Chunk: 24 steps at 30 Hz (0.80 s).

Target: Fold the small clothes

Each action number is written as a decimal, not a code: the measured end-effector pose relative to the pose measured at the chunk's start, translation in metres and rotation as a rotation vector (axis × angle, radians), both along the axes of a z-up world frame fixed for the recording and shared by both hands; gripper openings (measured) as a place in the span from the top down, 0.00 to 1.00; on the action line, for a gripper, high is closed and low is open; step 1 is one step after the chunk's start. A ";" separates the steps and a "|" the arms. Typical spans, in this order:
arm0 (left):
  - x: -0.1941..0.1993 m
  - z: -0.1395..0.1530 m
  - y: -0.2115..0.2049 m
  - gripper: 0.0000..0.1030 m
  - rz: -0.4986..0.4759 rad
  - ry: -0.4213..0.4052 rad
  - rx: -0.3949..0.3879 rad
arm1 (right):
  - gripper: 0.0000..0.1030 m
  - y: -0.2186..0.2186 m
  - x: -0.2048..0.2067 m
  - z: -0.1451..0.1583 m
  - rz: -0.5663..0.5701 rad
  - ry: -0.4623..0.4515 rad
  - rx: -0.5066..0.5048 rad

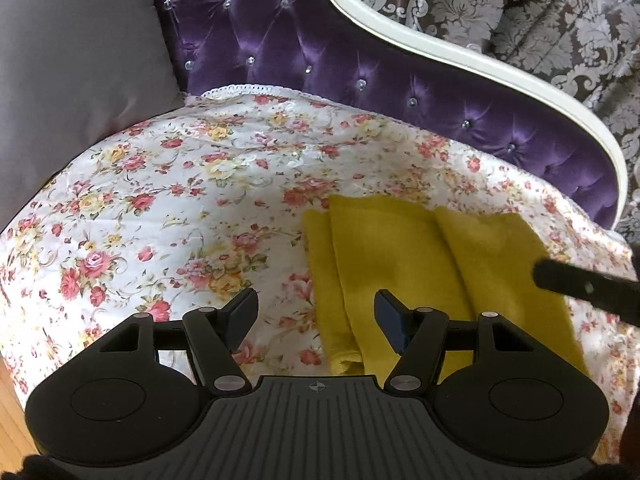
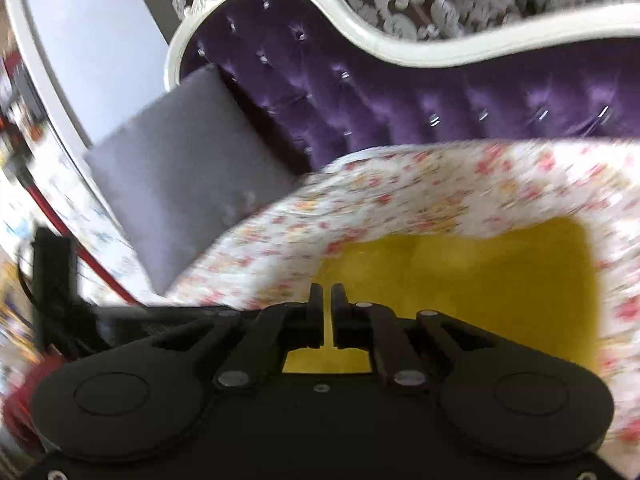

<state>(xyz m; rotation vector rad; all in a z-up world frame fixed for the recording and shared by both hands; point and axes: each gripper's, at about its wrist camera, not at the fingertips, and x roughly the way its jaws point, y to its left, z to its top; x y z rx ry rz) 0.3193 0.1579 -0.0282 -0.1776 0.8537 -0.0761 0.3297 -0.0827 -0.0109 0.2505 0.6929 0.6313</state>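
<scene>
A floral bedspread (image 1: 168, 184) covers the seat of a purple tufted sofa (image 1: 288, 40) with a cream frame (image 1: 460, 56); a grey cushion (image 1: 72, 80) rests at nine o'clock, damask curtains (image 1: 540, 8) hanging at one o'clock.

Left hand-held gripper (image 1: 316, 320) gapes above folded yellow cloth (image 1: 420, 264) on floral cover (image 1: 160, 200).
</scene>
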 end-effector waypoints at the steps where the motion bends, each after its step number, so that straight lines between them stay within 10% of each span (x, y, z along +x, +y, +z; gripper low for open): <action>1: 0.001 0.002 -0.001 0.39 -0.004 -0.004 -0.009 | 0.79 -0.006 -0.006 0.001 -0.017 -0.016 -0.032; 3: 0.003 0.006 -0.005 0.39 -0.022 -0.015 -0.023 | 0.44 -0.016 -0.018 0.002 -0.048 -0.033 -0.075; 11: 0.014 0.008 -0.049 0.39 -0.128 0.001 -0.045 | 0.06 -0.023 -0.067 -0.010 -0.148 -0.120 -0.279; 19: 0.010 0.003 -0.071 0.39 -0.148 0.027 -0.047 | 0.09 0.010 -0.092 -0.031 -0.078 -0.223 -0.451; 24: 0.011 0.001 -0.072 0.39 -0.158 0.044 -0.109 | 0.35 0.029 -0.090 -0.044 -0.003 -0.256 -0.545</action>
